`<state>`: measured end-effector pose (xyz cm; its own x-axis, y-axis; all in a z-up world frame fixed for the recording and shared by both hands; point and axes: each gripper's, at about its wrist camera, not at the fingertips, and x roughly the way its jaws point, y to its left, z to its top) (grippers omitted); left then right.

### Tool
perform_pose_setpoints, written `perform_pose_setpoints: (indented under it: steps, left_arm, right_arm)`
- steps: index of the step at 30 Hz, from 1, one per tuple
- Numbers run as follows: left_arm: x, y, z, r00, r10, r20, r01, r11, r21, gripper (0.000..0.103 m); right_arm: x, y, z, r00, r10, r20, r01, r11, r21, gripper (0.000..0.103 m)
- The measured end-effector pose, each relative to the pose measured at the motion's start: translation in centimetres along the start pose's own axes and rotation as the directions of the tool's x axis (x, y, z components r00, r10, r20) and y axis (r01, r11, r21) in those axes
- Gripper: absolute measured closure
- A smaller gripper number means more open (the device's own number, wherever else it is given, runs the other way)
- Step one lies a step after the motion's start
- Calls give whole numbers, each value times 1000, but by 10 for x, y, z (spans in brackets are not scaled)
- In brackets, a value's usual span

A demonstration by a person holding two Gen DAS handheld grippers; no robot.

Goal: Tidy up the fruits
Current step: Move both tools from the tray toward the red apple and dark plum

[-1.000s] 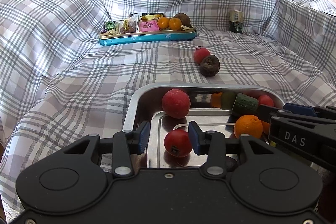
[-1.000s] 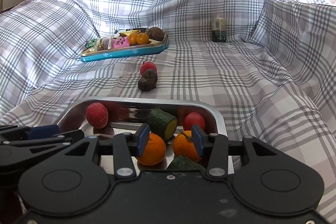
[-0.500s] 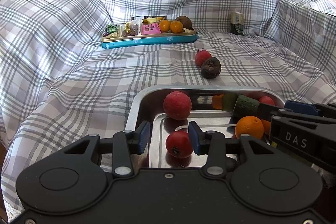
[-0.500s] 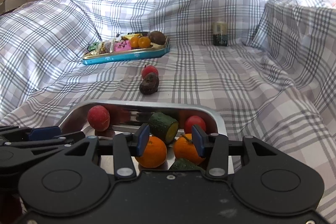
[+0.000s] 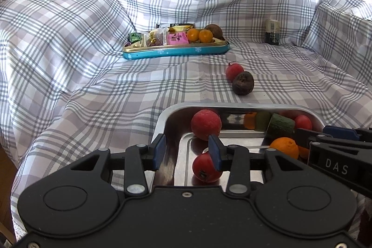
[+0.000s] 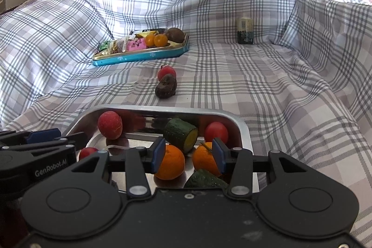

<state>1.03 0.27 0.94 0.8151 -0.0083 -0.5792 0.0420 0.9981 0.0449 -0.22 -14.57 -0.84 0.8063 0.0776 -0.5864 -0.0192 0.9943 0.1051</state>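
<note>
A steel tray [image 5: 160,122] [image 6: 241,129] sits close in front on the plaid cloth. It holds red fruits [image 5: 205,123] [image 5: 205,166], oranges [image 6: 171,164] [image 6: 204,160], a small red fruit [image 6: 216,131] and cut green pieces [image 6: 180,134]. A red fruit [image 5: 234,70] and a dark round fruit [image 5: 243,83] lie on the cloth beyond the tray. My left gripper [image 5: 186,151] is open and empty over the tray's left rim. My right gripper [image 6: 188,155] is open and empty above the two oranges.
A teal tin [image 5: 176,51] [image 6: 139,56] at the back holds snack packets, two small oranges and a brown fruit. A small dark jar [image 5: 272,33] [image 6: 244,30] stands at the back right. The plaid cloth rises in folds on all sides.
Both grippers have lifted and pulled back a little. The left one has shifted left, off the near red fruit. The fruits have not moved.
</note>
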Motion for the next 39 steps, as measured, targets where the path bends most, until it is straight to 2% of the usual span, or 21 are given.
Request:
perform_pose_setpoints:
  steps: [9, 20, 27, 32, 39]
  left_arm:
    - [-1, -4, 8, 1000, -18, -5, 18, 1000, 19, 53]
    - [10, -15, 35, 1000, -7, 27, 5, 996, 84, 53]
    - [30, -15, 51, 1000, 15, 11, -16, 997, 81, 53]
    - [50, -11, 63, 998, 60, -13, -59, 995, 87, 53]
    - [74, 2, 76, 994, 86, -67, -82, 995, 56, 53]
  right_arm:
    - [1, -4, 3, 1000, 6, -24, -5, 999, 52, 57]
    - [20, -22, 15, 989, 21, -146, 6, 983, 184, 57]
    - [32, -18, 35, 991, 13, -131, 4, 992, 126, 57]
    - [53, -16, 56, 991, 26, -133, -14, 995, 94, 57]
    - [83, -4, 81, 990, 50, -135, -44, 998, 45, 57]
